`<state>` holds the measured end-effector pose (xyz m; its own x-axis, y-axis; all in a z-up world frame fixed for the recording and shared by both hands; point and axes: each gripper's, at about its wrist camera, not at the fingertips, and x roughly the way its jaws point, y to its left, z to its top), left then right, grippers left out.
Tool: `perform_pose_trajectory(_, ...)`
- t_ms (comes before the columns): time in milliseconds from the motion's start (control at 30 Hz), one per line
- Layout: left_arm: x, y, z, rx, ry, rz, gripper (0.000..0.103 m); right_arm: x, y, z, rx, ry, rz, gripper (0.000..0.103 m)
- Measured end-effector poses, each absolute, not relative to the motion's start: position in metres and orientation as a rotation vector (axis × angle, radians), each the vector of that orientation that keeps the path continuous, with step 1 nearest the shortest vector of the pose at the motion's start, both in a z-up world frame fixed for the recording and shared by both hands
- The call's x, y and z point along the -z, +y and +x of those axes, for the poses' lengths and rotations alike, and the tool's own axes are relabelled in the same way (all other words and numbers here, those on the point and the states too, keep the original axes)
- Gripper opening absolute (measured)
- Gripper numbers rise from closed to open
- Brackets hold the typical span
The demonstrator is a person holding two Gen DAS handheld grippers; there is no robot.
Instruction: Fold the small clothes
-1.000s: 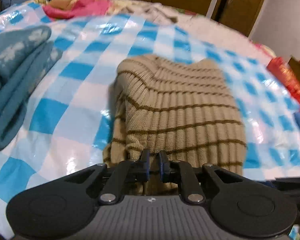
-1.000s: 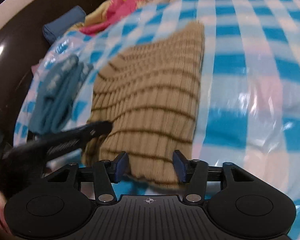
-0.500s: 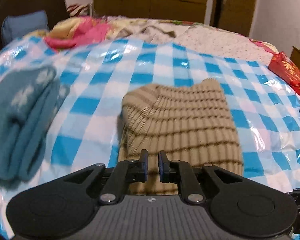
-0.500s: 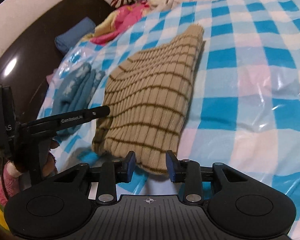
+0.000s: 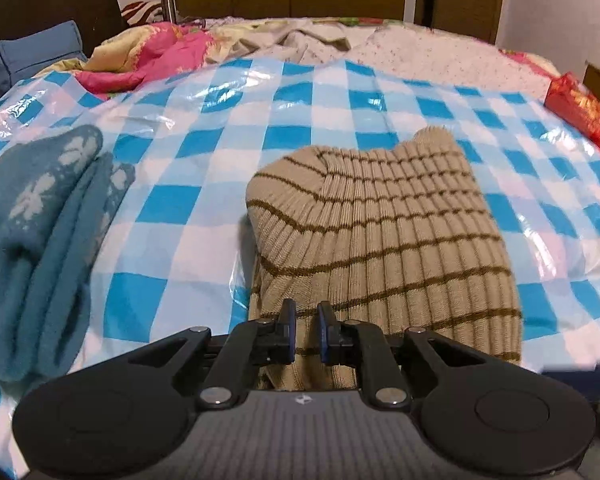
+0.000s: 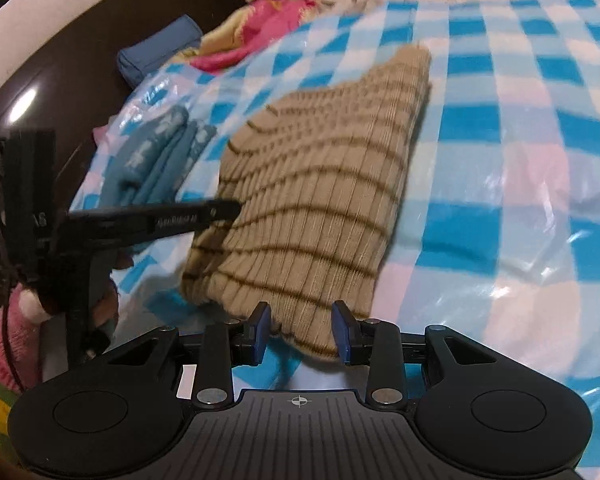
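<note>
A beige ribbed sweater (image 5: 380, 232) with brown stripes lies folded on the blue-and-white checked plastic sheet (image 5: 220, 136). My left gripper (image 5: 306, 332) is shut on its near left edge, and knit fills the narrow gap between the pads. The right wrist view shows that gripper (image 6: 224, 211) from the side, its tip at the sweater's (image 6: 320, 200) left border. My right gripper (image 6: 301, 334) is closed on the thick near hem, which hangs slightly off the sheet (image 6: 520, 160) with a shadow under it.
A folded teal garment (image 5: 40, 240) lies left of the sweater. Behind are a pink blanket (image 5: 160, 56), a blue pillow (image 5: 36, 56) and a dark headboard. A red packet (image 5: 584, 116) sits at the right edge. A hand in a pink sleeve (image 6: 12, 320) holds the left gripper.
Both grippers have risen a little with the sweater's near edge still in them. The left view has tipped up and rolled level, so the wardrobe and far bed now show.
</note>
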<state>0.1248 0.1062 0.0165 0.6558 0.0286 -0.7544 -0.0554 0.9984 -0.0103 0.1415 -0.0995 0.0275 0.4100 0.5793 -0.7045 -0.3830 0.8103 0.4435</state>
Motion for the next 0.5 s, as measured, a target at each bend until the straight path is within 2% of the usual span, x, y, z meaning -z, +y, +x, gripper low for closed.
perform_pose_trajectory(100, -0.023, 0.110, 0.114, -0.033, 0.821, -0.082, 0.026, -0.031, -0.113, 0.161, -0.540, 0.955, 0.288, 0.042)
perform_pose_trajectory(233, -0.015, 0.116, 0.110, -0.024, 0.824, -0.067, 0.027, -0.020, -0.116, 0.188, -0.498, 0.992, 0.377, 0.043)
perform_pose_trajectory(367, -0.002, 0.135, 0.114, -0.008, 0.845, -0.155, 0.029, -0.012, -0.105, 0.206, -0.468, 0.985, 0.431, 0.060)
perform_pose_trajectory(467, 0.006, 0.141, 0.120, 0.004, 0.857, -0.183, 0.037, -0.001, -0.096, 0.215, -0.481, 1.016, 0.449, 0.063)
perform_pose_trajectory(500, 0.009, 0.142, 0.121, 0.014, 0.862, -0.189, 0.039, 0.003, -0.093, 0.217, -0.477, 1.025, 0.452, 0.067)
